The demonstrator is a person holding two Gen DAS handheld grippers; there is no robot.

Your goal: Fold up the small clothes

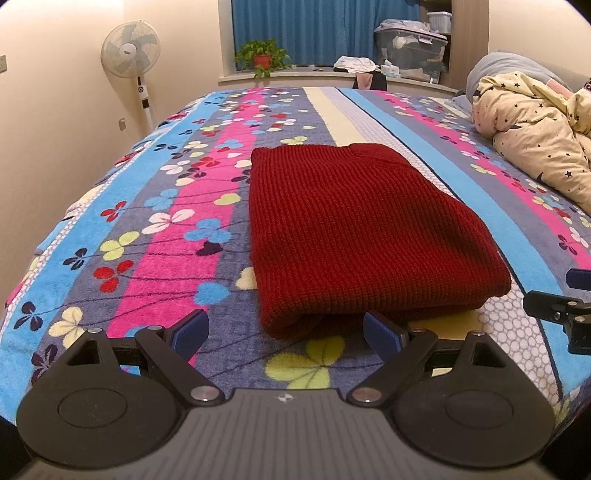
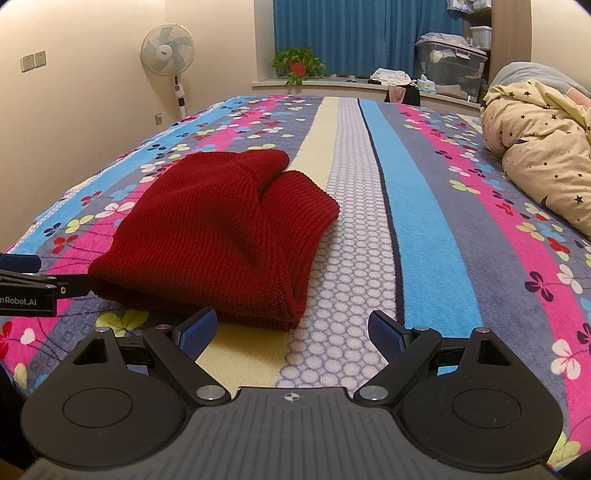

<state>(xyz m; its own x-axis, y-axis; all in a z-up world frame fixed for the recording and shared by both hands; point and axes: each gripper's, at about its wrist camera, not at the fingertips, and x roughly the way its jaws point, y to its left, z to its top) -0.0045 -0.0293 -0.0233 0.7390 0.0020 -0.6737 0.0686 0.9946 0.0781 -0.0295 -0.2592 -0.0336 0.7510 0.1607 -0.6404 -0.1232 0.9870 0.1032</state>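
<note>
2 grippers, left (image 1: pixel 286 334) and right (image 2: pixel 293 332), jaws apart, face folded red sweater (image 1: pixel 354 229).

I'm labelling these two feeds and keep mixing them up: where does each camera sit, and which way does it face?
Left wrist: on the left gripper, low over the bed, facing the red sweater straight ahead; jaws open; the right gripper shows at the right edge.
Right wrist: on the right gripper, jaws open, facing the same way; sweater ahead-left, left gripper at the left edge.
Shared: sweater, bed, fan, blue curtain.

Folded sweater (image 1: pixel 354 229) on bed (image 1: pixel 155 236) — quilt (image 1: pixel 535 125) far right.
</note>
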